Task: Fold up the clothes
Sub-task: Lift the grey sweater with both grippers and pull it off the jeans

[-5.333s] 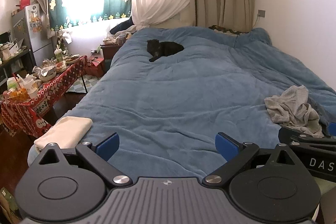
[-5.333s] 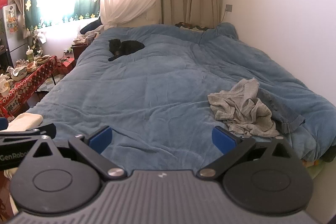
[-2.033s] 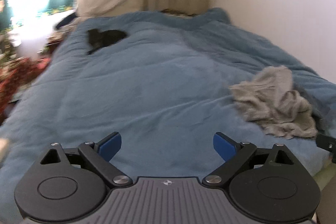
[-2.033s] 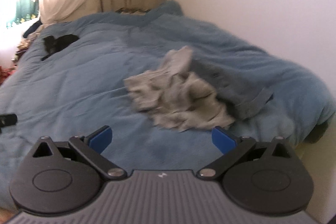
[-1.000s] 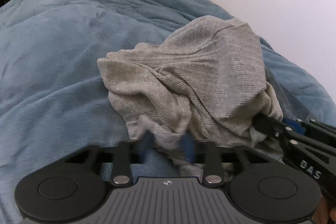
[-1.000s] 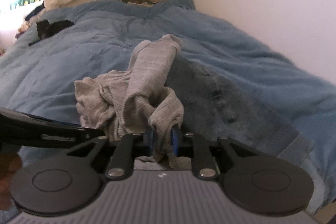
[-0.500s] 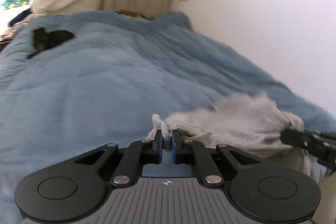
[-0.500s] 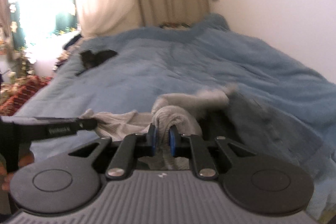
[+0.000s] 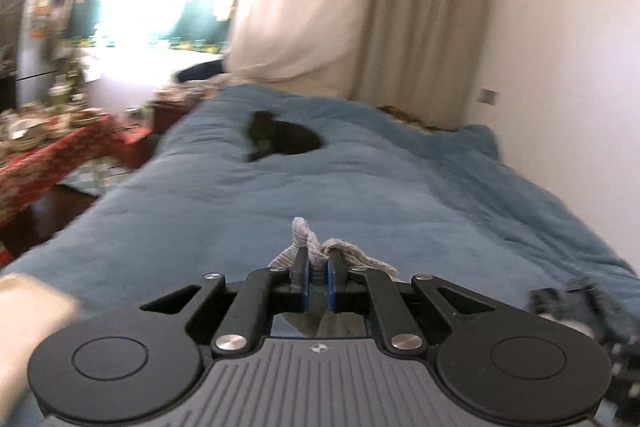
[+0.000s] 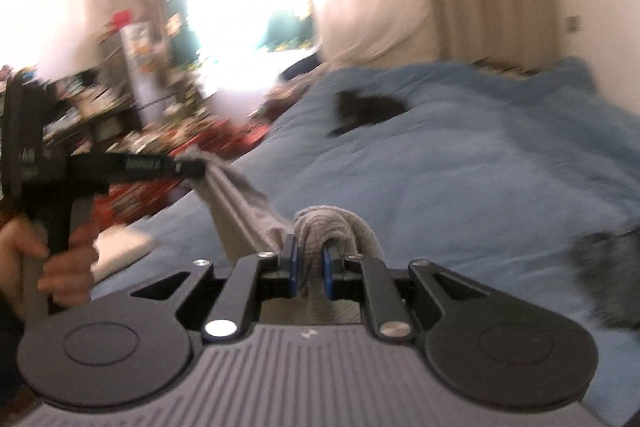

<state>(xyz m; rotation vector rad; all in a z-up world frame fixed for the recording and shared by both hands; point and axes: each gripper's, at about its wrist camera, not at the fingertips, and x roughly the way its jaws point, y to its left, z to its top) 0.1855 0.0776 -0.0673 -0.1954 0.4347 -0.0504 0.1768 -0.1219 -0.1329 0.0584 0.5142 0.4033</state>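
grey ribbed knit garment (image 10: 326, 223) hangs between the two grippers, lifted off the blue quilted bed cover (image 10: 460, 167). the right gripper (image 10: 308, 267) shows at the lower centre of its own view, its blue-padded fingers (image 10: 294, 263) drawn narrow and pinching a rolled bunch of the grey fabric. from that bunch a band of cloth stretches up and to the left of the frame to the left gripper (image 10: 196, 169), held by a hand (image 10: 60, 259) at the left edge. in the left wrist view the left gripper (image 9: 316, 277) is likewise nearly closed on a small peak of the same knit, which pokes up just above its fingers (image 9: 304, 275).

judging by this, the step in hand is the pick-up and spread: the garment is gripped at two points and pulled apart in the air, not yet laid flat. the next move probably calls for drawing the two holds further apart until the cloth hangs straight, then lowering it onto an open stretch of the bed cover for the first fold. a dark shape (image 9: 280, 139), too blurred to identify, lies further up the bed in the upper middle of the frame, and a darker blue cloth (image 10: 604, 259) sits at the right edge; both views are smeared.
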